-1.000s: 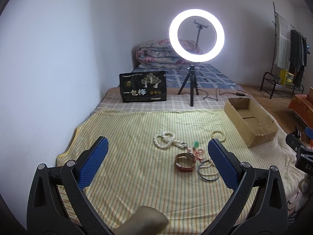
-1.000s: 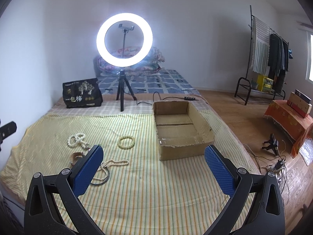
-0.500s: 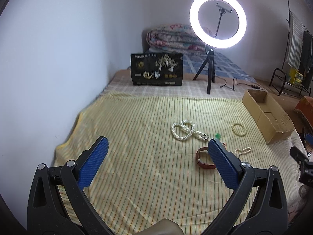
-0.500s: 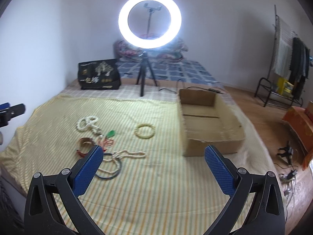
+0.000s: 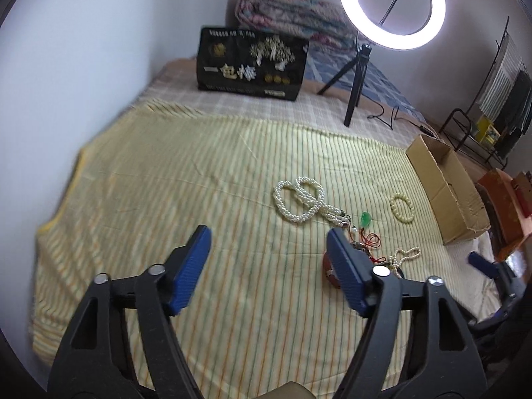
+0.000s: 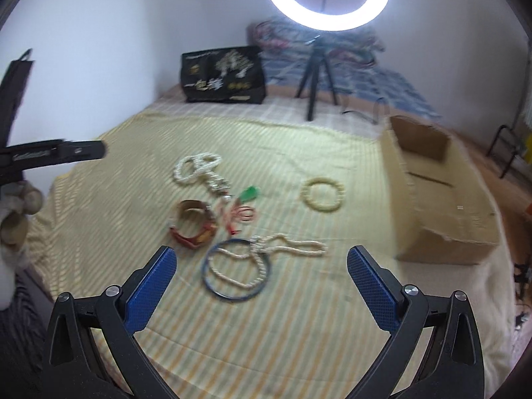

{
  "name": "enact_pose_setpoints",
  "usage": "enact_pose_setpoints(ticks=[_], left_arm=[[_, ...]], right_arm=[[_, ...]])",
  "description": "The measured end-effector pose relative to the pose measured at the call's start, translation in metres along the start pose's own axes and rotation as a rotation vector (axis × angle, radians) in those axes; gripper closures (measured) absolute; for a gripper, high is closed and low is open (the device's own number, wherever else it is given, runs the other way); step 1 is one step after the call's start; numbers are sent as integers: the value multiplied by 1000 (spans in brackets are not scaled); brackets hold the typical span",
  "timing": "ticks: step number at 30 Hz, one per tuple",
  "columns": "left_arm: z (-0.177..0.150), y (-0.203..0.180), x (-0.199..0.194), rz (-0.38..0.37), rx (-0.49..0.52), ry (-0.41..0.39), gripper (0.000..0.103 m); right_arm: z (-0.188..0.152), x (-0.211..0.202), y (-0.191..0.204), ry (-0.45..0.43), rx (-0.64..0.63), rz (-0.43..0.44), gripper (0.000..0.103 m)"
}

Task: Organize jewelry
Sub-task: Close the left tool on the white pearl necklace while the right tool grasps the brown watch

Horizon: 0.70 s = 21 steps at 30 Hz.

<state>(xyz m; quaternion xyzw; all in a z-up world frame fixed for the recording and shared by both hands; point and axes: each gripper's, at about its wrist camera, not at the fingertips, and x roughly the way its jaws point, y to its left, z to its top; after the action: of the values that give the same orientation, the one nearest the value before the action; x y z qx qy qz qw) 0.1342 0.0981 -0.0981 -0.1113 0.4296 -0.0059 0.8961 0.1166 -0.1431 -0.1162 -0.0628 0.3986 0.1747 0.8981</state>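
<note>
Jewelry lies spread on a yellow striped cloth (image 5: 186, 179): a white pearl necklace (image 5: 299, 199) (image 6: 199, 169), a green pendant on red cord (image 5: 365, 219) (image 6: 247, 194), a pale bead bracelet (image 5: 402, 207) (image 6: 322, 193), a thin bead chain (image 6: 292, 246) over a dark bangle (image 6: 232, 299), and a brown leather band (image 6: 194, 222). My left gripper (image 5: 267, 236) hovers left of the pile, its jaws closing with only cloth between them; its right finger hides part of the band. My right gripper (image 6: 261, 252) hangs open above the bangle and chain.
An open cardboard box (image 5: 445, 196) (image 6: 442, 206) sits on the bed's right side. At the back stand a lit ring light on a tripod (image 5: 392, 6), a black printed bag (image 5: 251, 63) and a folded quilt. A clothes rack (image 5: 498, 76) stands beyond the bed.
Both grippers have come down and forward toward the jewelry, so it looks larger and nearer. The left gripper's jaws have narrowed; the right gripper's jaws stand as wide as before.
</note>
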Motion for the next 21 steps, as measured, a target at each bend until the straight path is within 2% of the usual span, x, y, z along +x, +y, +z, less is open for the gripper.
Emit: enact_pose_setpoints(ticks=[3,7,9,11,12,14,17,21], left_arm=[[10,6,20,-29,-39,57,47],[22,11,51,-88,-91,139,57],[27,12,65,-112,-106,175,60],[31,12,78,-115,-120,202,63],[33,11,84,-118,-124,216,64],[34,13,96,-127,-140,246,68],[36,15,108,-137,-172,277,70],[39,20,118,-129,-194,290,73]], right_arm=[[3,16,9,37,-15,45,11],[5,39,17,105,-16,109,23],[6,48,19,135,-5,139,29],[6,57,20,167,26,186,42],[7,61,19,181,41,205,44],[9,67,18,196,63,226,56],[13,77,17,222,98,267,66],[15,87,15,244,118,288,73]])
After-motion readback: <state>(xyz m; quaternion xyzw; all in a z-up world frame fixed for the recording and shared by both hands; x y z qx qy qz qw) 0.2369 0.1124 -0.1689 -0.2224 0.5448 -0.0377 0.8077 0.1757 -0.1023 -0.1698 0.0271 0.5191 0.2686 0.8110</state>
